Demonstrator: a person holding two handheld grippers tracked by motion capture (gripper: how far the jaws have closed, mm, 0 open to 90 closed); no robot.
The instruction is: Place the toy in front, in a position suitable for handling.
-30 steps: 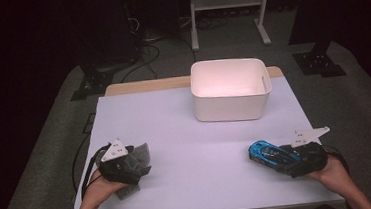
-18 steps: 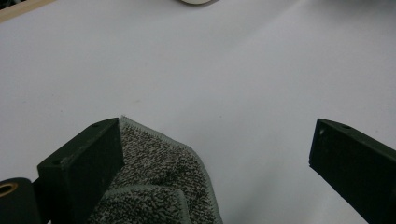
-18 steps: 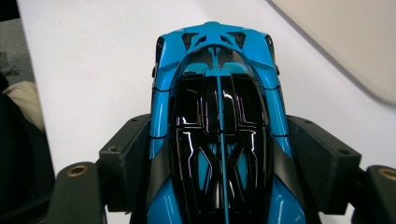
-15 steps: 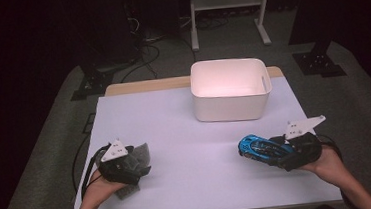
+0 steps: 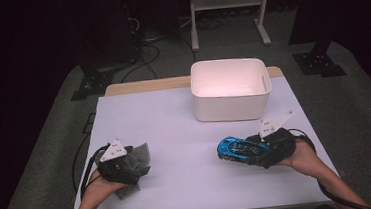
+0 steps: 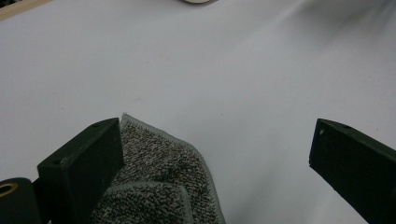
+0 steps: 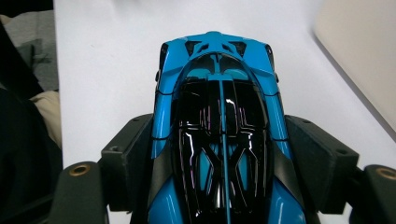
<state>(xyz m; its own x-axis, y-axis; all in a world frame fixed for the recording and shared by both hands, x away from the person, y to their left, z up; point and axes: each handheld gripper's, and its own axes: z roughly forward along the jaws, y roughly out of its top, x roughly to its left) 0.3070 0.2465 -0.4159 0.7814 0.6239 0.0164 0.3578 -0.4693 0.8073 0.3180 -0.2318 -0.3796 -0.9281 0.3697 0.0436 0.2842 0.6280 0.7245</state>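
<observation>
A blue and black toy car (image 5: 234, 149) is held just above the white table (image 5: 174, 120), nose pointing left, with my right gripper (image 5: 251, 152) shut on its sides. In the right gripper view both jaws press on the flanks of the toy car (image 7: 219, 107). My left gripper (image 5: 128, 163) rests at the table's front left with its jaws wide open. A folded grey cloth (image 6: 159, 182) lies against its left jaw, and bare table spans the rest of the gap. In the high view the grey cloth (image 5: 141, 152) pokes out from under that gripper.
A white plastic bin (image 5: 231, 108) stands empty at the back of the table, right of centre; its edge (image 7: 364, 51) appears at the upper right of the right gripper view. A wooden strip (image 5: 147, 85) runs along the table's far edge. Dark floor and stands surround the table.
My right gripper has carried the toy car leftward across the table and a little upward. The left gripper and the cloth have stayed put.
</observation>
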